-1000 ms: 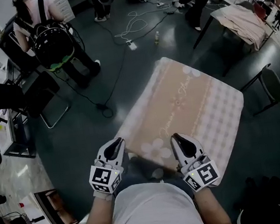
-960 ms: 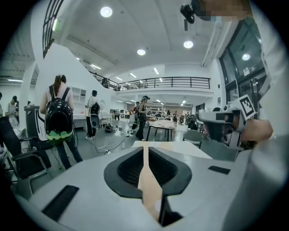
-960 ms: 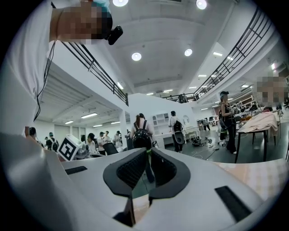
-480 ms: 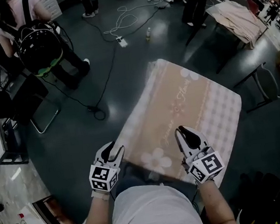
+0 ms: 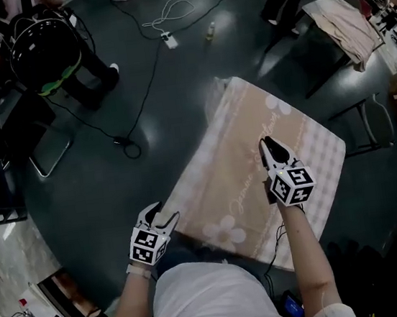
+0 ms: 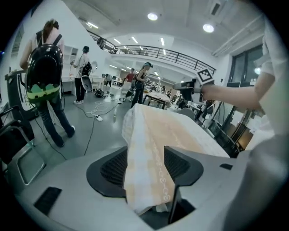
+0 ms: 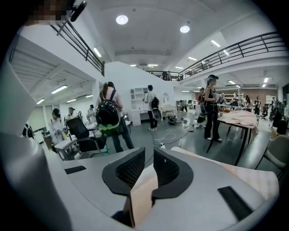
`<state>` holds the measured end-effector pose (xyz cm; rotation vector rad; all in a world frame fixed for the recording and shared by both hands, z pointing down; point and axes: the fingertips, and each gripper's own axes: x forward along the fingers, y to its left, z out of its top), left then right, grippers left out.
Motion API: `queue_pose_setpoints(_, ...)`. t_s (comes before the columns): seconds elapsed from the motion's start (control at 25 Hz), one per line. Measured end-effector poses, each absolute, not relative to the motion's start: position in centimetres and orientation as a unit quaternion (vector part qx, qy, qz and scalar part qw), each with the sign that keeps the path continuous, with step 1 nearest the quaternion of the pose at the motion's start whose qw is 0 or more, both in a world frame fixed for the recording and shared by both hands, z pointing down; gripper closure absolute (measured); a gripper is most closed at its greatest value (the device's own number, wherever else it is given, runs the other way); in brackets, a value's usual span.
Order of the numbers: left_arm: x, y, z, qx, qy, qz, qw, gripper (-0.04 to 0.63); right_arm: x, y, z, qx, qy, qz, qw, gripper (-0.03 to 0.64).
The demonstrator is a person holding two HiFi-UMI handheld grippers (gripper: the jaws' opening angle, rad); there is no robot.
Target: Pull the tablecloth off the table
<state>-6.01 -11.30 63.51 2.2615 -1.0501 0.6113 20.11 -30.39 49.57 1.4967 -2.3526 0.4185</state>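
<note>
While cloth (image 5: pixel 236 158) lies spread, L gripper (image 5: pixel 164 211) at its near corner, jaws just opening w/ cloth loose btwn, R gripper (image 5: pixel 266 141) over its right side, pinching a fold.

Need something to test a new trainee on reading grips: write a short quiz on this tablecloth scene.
1. True or false: the right gripper is shut on the tablecloth.
2. On the left gripper, the fingers are: A) together, with nothing between them; B) apart, with the tablecloth between them; C) shut on the right gripper.
3. Which gripper reaches farther over the tablecloth?
Key: 1 true, a fold is pinched between its fingers. 2 B; they have just been opening, and the cloth lies loose between them. 3 The right one.
</note>
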Motion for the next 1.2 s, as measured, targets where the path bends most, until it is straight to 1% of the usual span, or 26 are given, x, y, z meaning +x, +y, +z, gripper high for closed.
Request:
queue_pose_setpoints(0.08,-5.9,-11.4,65.2,0.843,-0.381,0.239,0.295,0.350,20.6,-33.0,50.9,0.527,-0.817,0.152,0.179,0.585)
queue_pose_setpoints(0.2,-5.9,-11.9,67.6,0.841,-0.362,0.252,0.314,0.345,20.9,-36.8,52.9,0.529,-0.808,0.161,0.204,0.571)
queue_pose_setpoints(0.4,-6.3,-12.4,70.8,0.833,-0.335,0.258,0.358,0.339,20.5,-42.4,57.2,0.527,-0.790,0.201,0.237,0.496)
queue_pose_setpoints(0.76,-5.0,-11.9,73.9,0.825,-0.298,0.257,0.405,0.334,20.8,-51.3,64.3,0.544,-0.747,0.286,0.253,0.422)
queue_pose_setpoints(0.96,-4.2,-12.1,74.7,0.823,-0.291,0.262,0.412,0.334,22.2,-55.1,67.8,0.563,-0.716,0.323,0.255,0.403)
queue_pose_setpoints(1.2,-3.8,-10.8,75.8,0.818,-0.285,0.262,0.426,0.334,22.2,-56.9,70.8,0.574,-0.692,0.349,0.264,0.390)
